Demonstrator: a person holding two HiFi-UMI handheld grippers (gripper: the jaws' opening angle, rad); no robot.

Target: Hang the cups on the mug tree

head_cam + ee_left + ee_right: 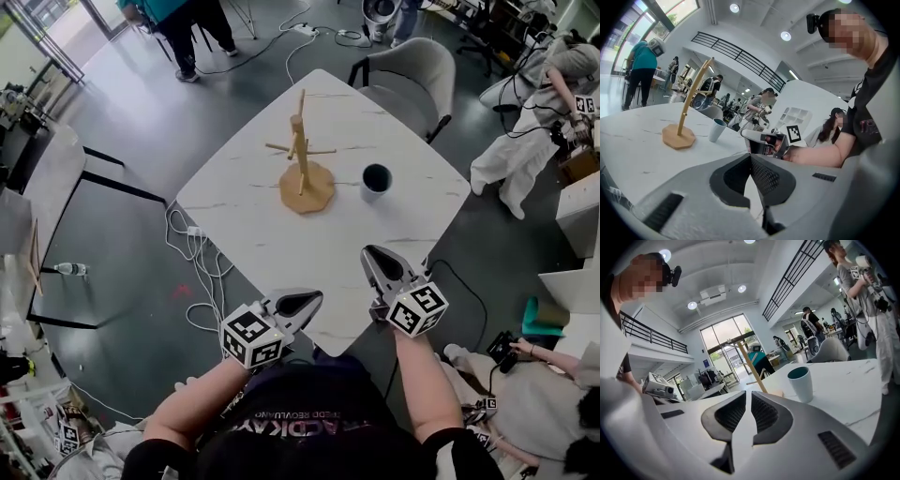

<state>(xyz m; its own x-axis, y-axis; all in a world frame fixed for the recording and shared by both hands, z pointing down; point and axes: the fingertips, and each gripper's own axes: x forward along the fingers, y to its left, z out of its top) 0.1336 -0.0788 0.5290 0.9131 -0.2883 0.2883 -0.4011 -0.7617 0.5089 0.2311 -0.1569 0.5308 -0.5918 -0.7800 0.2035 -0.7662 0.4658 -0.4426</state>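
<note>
Standing upright on the desk [272, 239] beside the mug tree [302, 159], the cup [376, 178] could tip over if the right gripper [373, 254], closed and empty like the left gripper [309, 300], reaches it without opening.

Bright, even indoor light; strong fisheye warp, dark vignetted corners

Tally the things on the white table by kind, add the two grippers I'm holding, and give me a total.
cup: 1
mug tree: 1, no cup hung on it
grippers: 2, the left gripper and the right gripper, both with jaws shut on nothing
Total: 4
</note>
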